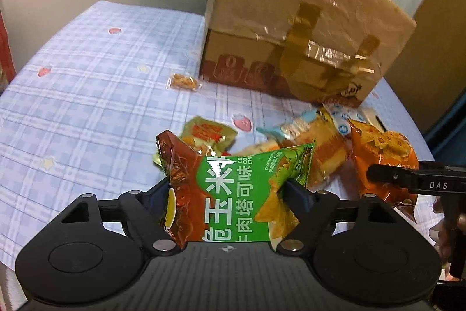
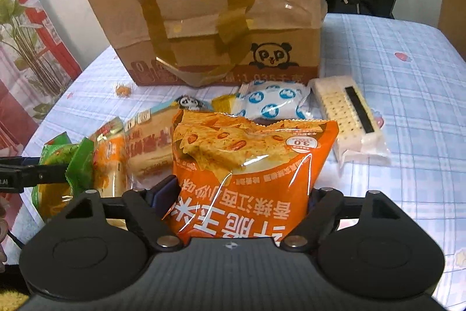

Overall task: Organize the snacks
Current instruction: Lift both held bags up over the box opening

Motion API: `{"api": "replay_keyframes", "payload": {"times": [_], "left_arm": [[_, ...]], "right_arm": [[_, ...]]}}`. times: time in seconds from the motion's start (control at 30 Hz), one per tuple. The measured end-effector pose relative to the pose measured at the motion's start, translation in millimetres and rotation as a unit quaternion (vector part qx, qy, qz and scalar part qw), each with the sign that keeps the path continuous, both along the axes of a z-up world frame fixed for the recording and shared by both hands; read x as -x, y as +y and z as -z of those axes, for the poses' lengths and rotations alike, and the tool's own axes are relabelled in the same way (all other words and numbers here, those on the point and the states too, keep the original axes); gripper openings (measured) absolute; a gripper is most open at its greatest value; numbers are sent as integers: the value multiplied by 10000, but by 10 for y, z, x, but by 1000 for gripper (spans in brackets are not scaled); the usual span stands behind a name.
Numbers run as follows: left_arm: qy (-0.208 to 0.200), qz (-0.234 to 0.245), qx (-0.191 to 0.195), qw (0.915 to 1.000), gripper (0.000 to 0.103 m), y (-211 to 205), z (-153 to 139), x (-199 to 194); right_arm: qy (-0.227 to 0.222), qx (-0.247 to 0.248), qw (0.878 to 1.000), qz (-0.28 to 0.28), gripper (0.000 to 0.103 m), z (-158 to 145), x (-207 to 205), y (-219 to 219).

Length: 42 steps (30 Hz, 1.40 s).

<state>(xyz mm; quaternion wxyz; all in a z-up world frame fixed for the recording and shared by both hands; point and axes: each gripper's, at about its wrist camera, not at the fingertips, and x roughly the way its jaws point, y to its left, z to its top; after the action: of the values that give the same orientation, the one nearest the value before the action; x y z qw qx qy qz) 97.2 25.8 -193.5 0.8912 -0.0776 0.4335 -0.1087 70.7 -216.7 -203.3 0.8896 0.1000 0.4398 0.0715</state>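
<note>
Left claw [image 1: 225, 188] grips green bag [image 1: 233, 194]; right claw [image 2: 243, 194] grips orange bag [image 2: 250, 165] marked "3.0". Panda box [image 2: 204, 10] behind.

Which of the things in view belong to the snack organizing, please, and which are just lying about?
Job:
- green corn-chip bag, pinched by left gripper
- orange chip bag, pinched by right gripper
- white cracker pack
- blue-dotted white packet
- taped cardboard box

Lying about:
- checked blue tablecloth
</note>
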Motion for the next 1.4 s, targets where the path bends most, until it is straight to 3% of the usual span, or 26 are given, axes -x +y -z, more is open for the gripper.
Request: {"api": "replay_keyframes", "payload": {"times": [0.4, 0.63, 1.03, 1.4], "left_arm": [[-601, -8, -128, 9981, 83, -79, -403, -92], [-995, -11, -138, 9949, 83, -107, -689, -207], [-2023, 156, -7, 9792, 83, -253, -1480, -480], [-2518, 339, -27, 9672, 84, -595, -1958, -784]], "right_arm": [[-555, 96, 9984, 22, 80, -334, -105, -38], [-962, 72, 9951, -233, 80, -620, -206, 31], [-1827, -25, 9809, -666, 80, -1400, -441, 107], [-2192, 200, 9725, -766, 80, -1885, -743, 11]]}}
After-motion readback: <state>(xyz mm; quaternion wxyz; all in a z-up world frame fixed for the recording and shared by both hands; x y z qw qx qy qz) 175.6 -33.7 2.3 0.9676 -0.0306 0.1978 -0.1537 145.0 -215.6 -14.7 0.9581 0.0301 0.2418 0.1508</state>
